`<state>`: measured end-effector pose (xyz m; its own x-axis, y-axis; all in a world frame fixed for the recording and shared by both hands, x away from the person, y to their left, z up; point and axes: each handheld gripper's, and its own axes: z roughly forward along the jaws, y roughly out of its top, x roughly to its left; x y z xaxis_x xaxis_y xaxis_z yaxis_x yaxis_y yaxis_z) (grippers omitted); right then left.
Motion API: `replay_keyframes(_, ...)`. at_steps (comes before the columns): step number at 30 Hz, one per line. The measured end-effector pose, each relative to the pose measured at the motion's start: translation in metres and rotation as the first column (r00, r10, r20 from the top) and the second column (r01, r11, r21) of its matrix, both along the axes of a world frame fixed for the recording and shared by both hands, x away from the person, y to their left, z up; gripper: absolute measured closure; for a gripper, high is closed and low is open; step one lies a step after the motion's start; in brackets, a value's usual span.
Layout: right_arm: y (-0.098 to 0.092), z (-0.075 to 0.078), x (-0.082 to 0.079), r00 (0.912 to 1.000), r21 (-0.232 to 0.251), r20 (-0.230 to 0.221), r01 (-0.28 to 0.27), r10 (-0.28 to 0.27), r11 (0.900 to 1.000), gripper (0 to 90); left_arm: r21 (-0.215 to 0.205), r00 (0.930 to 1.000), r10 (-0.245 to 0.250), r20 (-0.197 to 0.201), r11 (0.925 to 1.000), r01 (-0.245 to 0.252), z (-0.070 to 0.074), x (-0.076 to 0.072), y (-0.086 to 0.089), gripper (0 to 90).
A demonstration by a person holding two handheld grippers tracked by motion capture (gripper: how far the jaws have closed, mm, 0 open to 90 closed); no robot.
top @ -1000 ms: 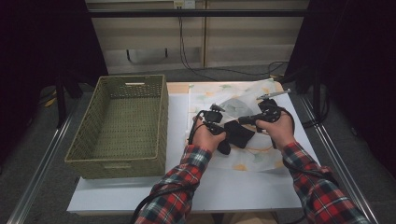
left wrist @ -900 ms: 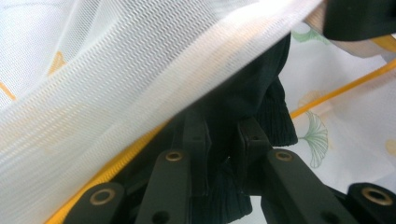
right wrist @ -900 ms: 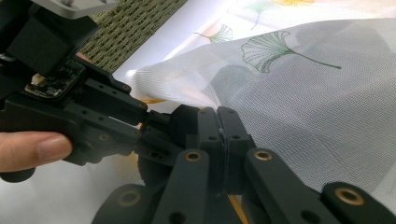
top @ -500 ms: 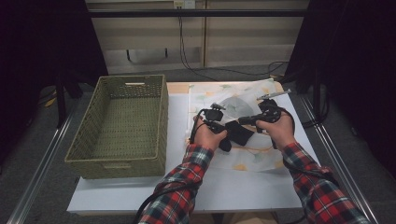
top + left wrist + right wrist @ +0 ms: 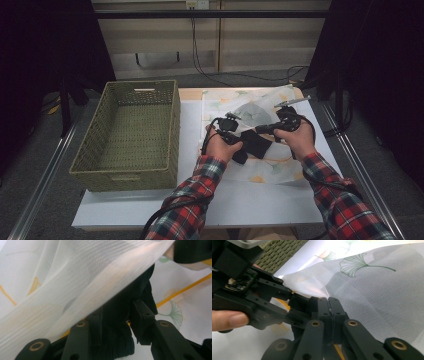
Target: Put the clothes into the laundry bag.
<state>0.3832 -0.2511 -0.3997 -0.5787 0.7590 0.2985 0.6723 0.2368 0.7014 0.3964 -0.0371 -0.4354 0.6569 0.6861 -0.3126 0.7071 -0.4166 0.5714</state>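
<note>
A black knitted garment (image 5: 256, 143) lies on a white cloth with a ginkgo-leaf print (image 5: 225, 100) on the table, between my two hands. My left gripper (image 5: 117, 322) has this garment's ribbed end (image 5: 117, 315) between its jaws. The jaws have just been opening, and a thin gap shows beside the right pad (image 5: 142, 320). My right gripper (image 5: 329, 302) is shut, its pads pressed together at the edge of a sheer white mesh layer (image 5: 374, 290). That layer is lifted and hangs across the left gripper view (image 5: 75, 277).
A deep woven basket (image 5: 131, 127) stands on the left of the white table (image 5: 260, 205), close to my left forearm. Metal rails run along both sides of the table. Cables hang at the back wall.
</note>
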Motion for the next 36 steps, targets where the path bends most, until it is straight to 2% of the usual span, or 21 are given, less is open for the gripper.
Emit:
replay_keyframes(4, 0.000, -0.001, 0.001, 1.0000, -0.001, -0.004, 0.003, -0.003, 1.000, 90.0, 0.003, 1.0000, 0.006, 0.008, 1.0000, -0.006, 0.003, -0.003, 0.003, 59.4)
replay_keyframes(11, 0.002, 0.000, 0.003, 0.9999, -0.008, 0.000, 0.013, -0.013, 1.000, 89.9, 0.015, 0.9999, -0.009, -0.007, 0.9999, 0.009, 0.003, -0.004, 0.006, 59.7)
replay_keyframes(12, 0.002, 0.000, 0.003, 0.9999, -0.005, -0.002, 0.015, -0.015, 1.000, 89.9, 0.023, 0.9995, -0.022, -0.024, 0.9995, 0.023, 0.001, -0.004, 0.006, 60.8)
replay_keyframes(13, 0.002, 0.000, 0.003, 0.9999, -0.005, -0.002, 0.015, -0.015, 1.000, 89.9, 0.023, 0.9995, -0.022, -0.024, 0.9995, 0.023, 0.001, -0.004, 0.006, 62.5)
replay_keyframes(14, 0.002, 0.000, 0.003, 0.9999, -0.005, 0.000, 0.013, -0.013, 1.000, 90.0, 0.013, 0.9995, 0.000, -0.031, 0.9999, 0.000, -0.001, -0.005, 0.003, 62.5)
replay_keyframes(16, 0.002, 0.000, 0.003, 0.9999, -0.006, 0.000, 0.014, -0.014, 1.000, 89.9, 0.026, 0.9993, -0.010, -0.036, 0.9996, 0.011, -0.002, -0.004, 0.002, 70.9)
replay_keyframes(17, 0.002, 0.000, 0.003, 0.9999, -0.005, 0.002, 0.013, -0.013, 1.000, 89.9, 0.027, 0.9984, -0.003, -0.056, 0.9996, 0.004, -0.003, -0.004, 0.000, 70.9)
replay_keyframes(19, 0.002, 0.001, 0.003, 0.9999, -0.001, 0.003, 0.012, -0.012, 1.000, 90.0, 0.019, 0.9980, 0.013, -0.062, 0.9998, -0.011, -0.004, -0.004, -0.002, 73.7)
replay_keyframes(20, 0.002, 0.002, 0.003, 0.9999, 0.002, 0.000, 0.012, -0.012, 1.000, 90.0, 0.027, 0.9984, -0.003, -0.056, 0.9996, 0.005, -0.004, -0.003, -0.002, 74.5)
replay_keyframes(22, 0.002, 0.002, 0.003, 0.9999, 0.003, 0.003, 0.010, -0.010, 1.000, 89.9, 0.034, 0.9981, -0.003, -0.061, 0.9994, 0.005, -0.004, -0.003, -0.003, 76.5)
replay_keyframes(26, 0.001, 0.002, 0.003, 1.0000, 0.006, 0.001, 0.007, -0.007, 1.000, 90.0, 0.034, 0.9984, 0.015, -0.055, 0.9994, -0.013, -0.002, -0.002, -0.005, 80.3)
replay_keyframes(30, 0.000, 0.002, 0.003, 1.0000, 0.006, 0.003, 0.006, -0.006, 1.000, 90.0, 0.012, 0.9975, 0.034, -0.061, 0.9994, -0.033, -0.002, -0.001, -0.005, 82.8)
replay_keyframes(36, 0.000, 0.004, 0.002, 1.0000, 0.005, 0.005, 0.004, -0.004, 1.000, 90.0, -0.010, 0.9982, 0.045, -0.039, 0.9989, -0.045, 0.000, 0.000, -0.007, 84.0)
